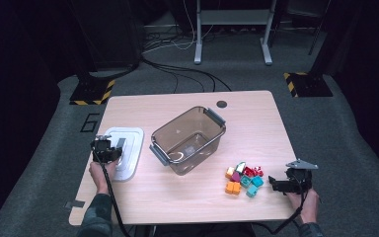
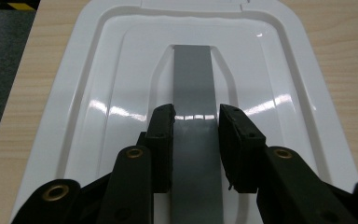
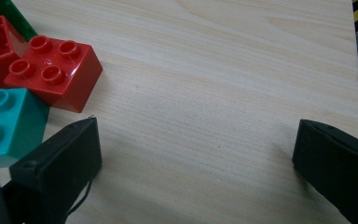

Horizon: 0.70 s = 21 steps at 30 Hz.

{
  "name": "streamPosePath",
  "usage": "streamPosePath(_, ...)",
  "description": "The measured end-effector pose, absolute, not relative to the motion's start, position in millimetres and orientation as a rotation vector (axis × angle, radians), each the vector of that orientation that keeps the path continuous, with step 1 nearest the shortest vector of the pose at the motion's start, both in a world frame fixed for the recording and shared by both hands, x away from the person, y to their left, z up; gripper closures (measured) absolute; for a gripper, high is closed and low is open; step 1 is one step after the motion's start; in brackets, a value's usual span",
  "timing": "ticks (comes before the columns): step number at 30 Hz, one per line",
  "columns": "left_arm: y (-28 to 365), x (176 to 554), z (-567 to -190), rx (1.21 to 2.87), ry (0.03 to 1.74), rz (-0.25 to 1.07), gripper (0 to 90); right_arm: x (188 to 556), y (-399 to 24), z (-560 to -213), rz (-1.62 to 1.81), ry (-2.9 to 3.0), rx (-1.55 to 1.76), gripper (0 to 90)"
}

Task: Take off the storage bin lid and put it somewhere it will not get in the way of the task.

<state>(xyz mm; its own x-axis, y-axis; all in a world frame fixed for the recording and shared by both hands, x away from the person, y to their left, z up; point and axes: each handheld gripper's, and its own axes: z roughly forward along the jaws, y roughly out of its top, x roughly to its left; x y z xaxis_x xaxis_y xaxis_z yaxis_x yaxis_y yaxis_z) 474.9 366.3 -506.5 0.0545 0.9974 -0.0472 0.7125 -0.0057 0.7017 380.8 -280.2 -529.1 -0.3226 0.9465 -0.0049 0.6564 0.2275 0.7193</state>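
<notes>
Closest in, the left gripper (image 2: 196, 122) has its jaws clamped snug on the flat grey plastic handle strip (image 2: 193, 84) running down the glossy white plastic lid (image 2: 98, 93), which lies flat on the pale woodgrain table (image 1: 256, 118). The right gripper (image 3: 193, 154) gapes wide over bare wood, with chunky studded red (image 3: 53, 70) and teal (image 3: 4, 121) bricks at its 10 o'clock. Further back sits the clear smoky plastic tub (image 1: 188, 138), at 2 o'clock from the lid.
</notes>
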Motion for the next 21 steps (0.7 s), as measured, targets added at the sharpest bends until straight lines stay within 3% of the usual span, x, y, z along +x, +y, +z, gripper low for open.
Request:
streamPosePath(1,367,475,-507,1.773,1.713,0.649,65.9,381,-280,-529,0.871,2.062,1.473,0.2)
streamPosePath(4,368,474,-506,1.765,1.723,0.648,52.1,381,-280,-529,0.871,2.062,1.472,0.2)
streamPosePath(5,368,473,-505,1.762,1.728,0.649,52.1,381,-280,-529,0.871,2.062,1.472,0.2)
streamPosePath(6,368,472,-504,1.754,1.731,0.654,48.4,381,-280,-529,0.871,2.062,1.473,0.2)
streamPosePath(7,368,471,-502,1.764,1.732,0.645,37.4,381,-280,-529,0.870,2.062,1.473,0.2)
streamPosePath(9,367,470,-499,1.769,1.726,0.648,34.6,381,-280,-529,0.871,2.062,1.473,0.2)
streamPosePath(13,365,460,-489,1.778,1.683,0.645,18.8,381,-280,-529,0.872,2.062,1.473,0.2)
streamPosePath(21,355,436,-479,1.806,1.593,0.645,8.4,381,-280,-529,0.870,2.061,1.472,0.2)
